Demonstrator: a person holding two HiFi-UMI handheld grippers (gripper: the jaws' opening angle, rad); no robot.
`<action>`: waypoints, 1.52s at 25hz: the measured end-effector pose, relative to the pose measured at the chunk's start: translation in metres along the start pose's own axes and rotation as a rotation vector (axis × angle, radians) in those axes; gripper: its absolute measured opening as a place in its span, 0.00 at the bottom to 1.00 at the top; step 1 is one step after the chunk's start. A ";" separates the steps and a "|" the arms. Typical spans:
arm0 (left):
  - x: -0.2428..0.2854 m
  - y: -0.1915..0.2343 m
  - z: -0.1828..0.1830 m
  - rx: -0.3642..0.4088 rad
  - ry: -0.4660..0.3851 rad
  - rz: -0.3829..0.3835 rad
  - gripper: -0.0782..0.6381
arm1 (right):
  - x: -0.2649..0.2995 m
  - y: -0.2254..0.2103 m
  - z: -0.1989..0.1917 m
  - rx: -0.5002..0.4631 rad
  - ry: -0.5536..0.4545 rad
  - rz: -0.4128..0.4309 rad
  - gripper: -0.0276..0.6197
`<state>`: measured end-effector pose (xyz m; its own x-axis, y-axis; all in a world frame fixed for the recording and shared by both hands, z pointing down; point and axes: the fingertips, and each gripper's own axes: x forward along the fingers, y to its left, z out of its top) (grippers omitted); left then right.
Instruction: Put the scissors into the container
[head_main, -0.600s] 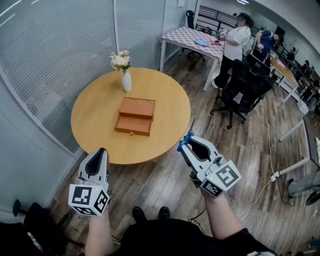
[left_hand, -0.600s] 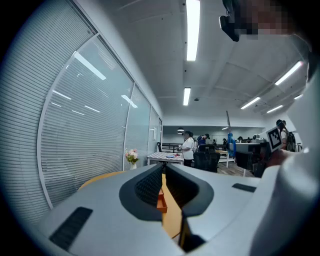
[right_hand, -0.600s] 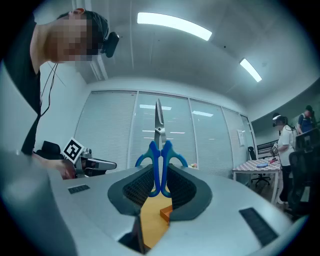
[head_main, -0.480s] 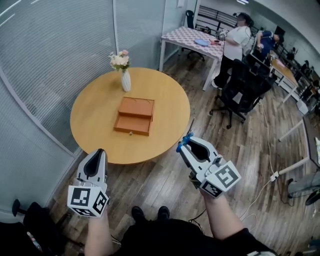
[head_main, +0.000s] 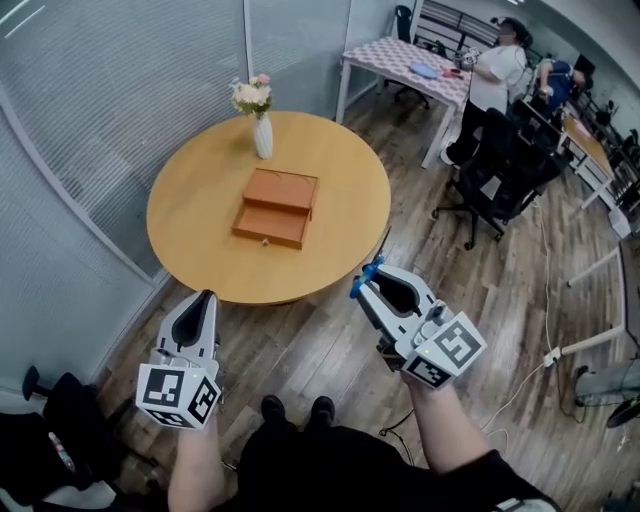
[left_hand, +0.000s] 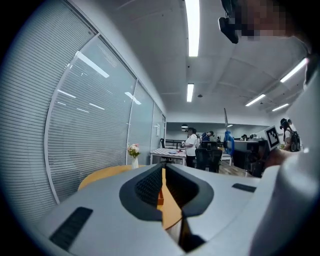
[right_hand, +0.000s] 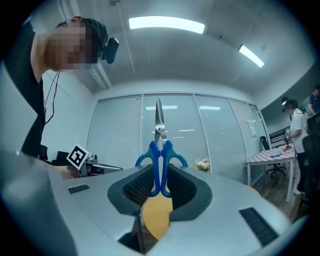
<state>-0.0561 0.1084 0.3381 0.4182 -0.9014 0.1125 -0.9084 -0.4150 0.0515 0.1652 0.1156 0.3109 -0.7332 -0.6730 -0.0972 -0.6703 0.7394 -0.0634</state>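
While the right gripper (head_main: 369, 284) clamps their handles, scissors (right_hand: 159, 132) point outward — along it.

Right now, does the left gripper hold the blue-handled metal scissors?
No, the blue-handled metal scissors stand clamped by their handles in the right gripper, while the left gripper holds nothing.

- Scissors (right_hand: 160, 150): glossy blue plastic handles, bright bare-metal blades.
- Right gripper (head_main: 372, 288): matt pale plastic shell, dark ribbed pads (right_hand: 134, 189).
- Table (head_main: 200, 200): smooth light wood with a faint sheen.
- Container (head_main: 277, 207): matt orange-brown wood.
- Vase (head_main: 263, 138): glossy white.
- Floor (head_main: 320, 340): grained wood planks.
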 end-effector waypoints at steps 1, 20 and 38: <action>-0.001 0.000 -0.001 0.000 0.003 -0.002 0.15 | -0.001 0.001 -0.001 0.004 0.002 0.002 0.19; -0.022 0.102 0.009 0.023 -0.036 -0.050 0.15 | 0.083 0.044 0.010 0.003 -0.018 -0.093 0.19; 0.115 0.142 0.001 0.023 0.028 -0.041 0.15 | 0.161 -0.082 -0.027 0.070 -0.002 -0.094 0.19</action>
<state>-0.1367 -0.0541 0.3570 0.4549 -0.8798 0.1382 -0.8899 -0.4549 0.0338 0.0990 -0.0535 0.3272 -0.6675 -0.7392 -0.0895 -0.7262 0.6728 -0.1412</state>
